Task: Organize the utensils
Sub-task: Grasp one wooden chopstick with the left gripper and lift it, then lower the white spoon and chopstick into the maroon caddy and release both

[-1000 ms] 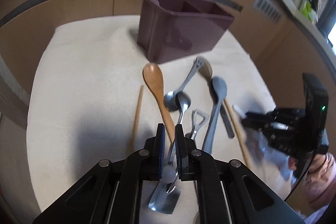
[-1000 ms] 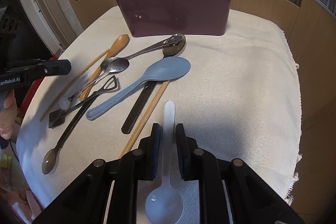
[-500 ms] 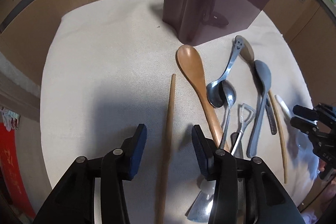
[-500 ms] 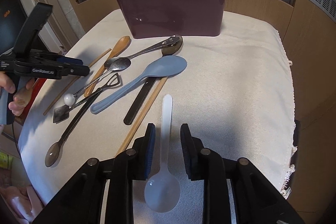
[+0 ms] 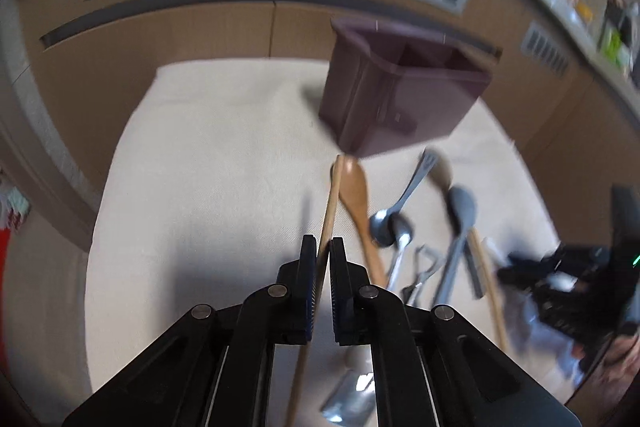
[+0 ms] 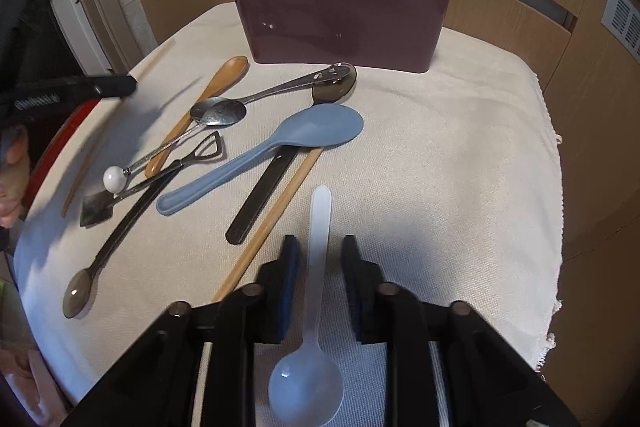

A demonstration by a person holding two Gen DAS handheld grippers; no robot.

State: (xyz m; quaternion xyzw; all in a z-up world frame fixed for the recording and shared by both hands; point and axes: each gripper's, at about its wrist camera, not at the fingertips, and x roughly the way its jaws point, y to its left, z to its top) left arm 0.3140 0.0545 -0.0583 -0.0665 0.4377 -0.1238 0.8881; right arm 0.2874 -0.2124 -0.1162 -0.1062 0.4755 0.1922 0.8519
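A wooden chopstick is being clamped by the left gripper; the right gripper, spread apart, is straddling the white spoon; the thin chopstick could be twisted loose.

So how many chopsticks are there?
2: one chopstick in the left tongs, the other chopstick lying partly under the blue spoon. The bin might hide more.

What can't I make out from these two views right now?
- Inside of the purple holder: right view shows only its front wall; left view is motion-blurred.
- Chopstick rear end: left view, hidden under the left gripper.
- White spoon: right view, the right gripper straddles it with gaps on both sides; contact underneath unclear.
- Utensils right of the chopstick: left view, blurred.
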